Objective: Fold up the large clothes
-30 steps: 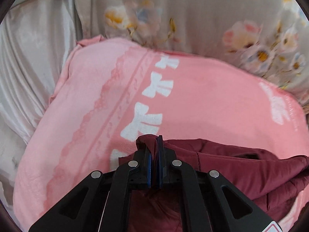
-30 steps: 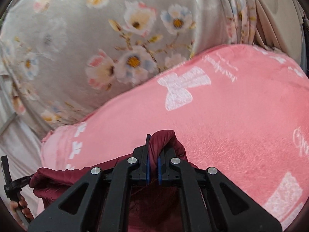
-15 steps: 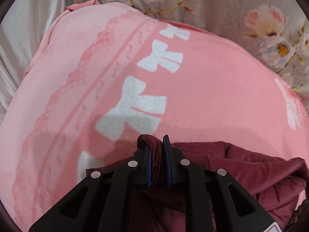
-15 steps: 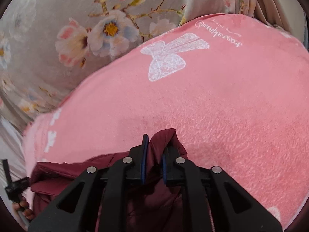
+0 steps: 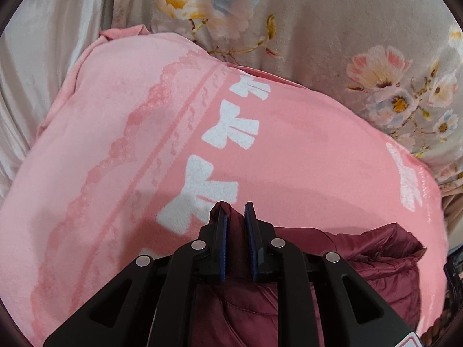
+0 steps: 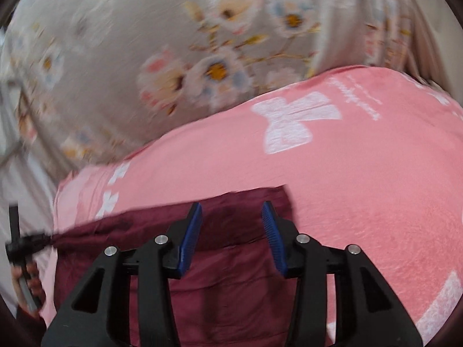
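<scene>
Padding makes the maroon jacket look light, soft and slippery; it lies on the pink blanket; hems and corners seem best to grip. The left gripper sits slightly parted around a fold; the right gripper is opening, fabric slack between its jaws.

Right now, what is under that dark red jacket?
The jacket lies on a pink blanket with white bows, which is spread over flowered bedding. What lies beneath the blanket, and the blanket's pattern under the jacket, is covered.
</scene>
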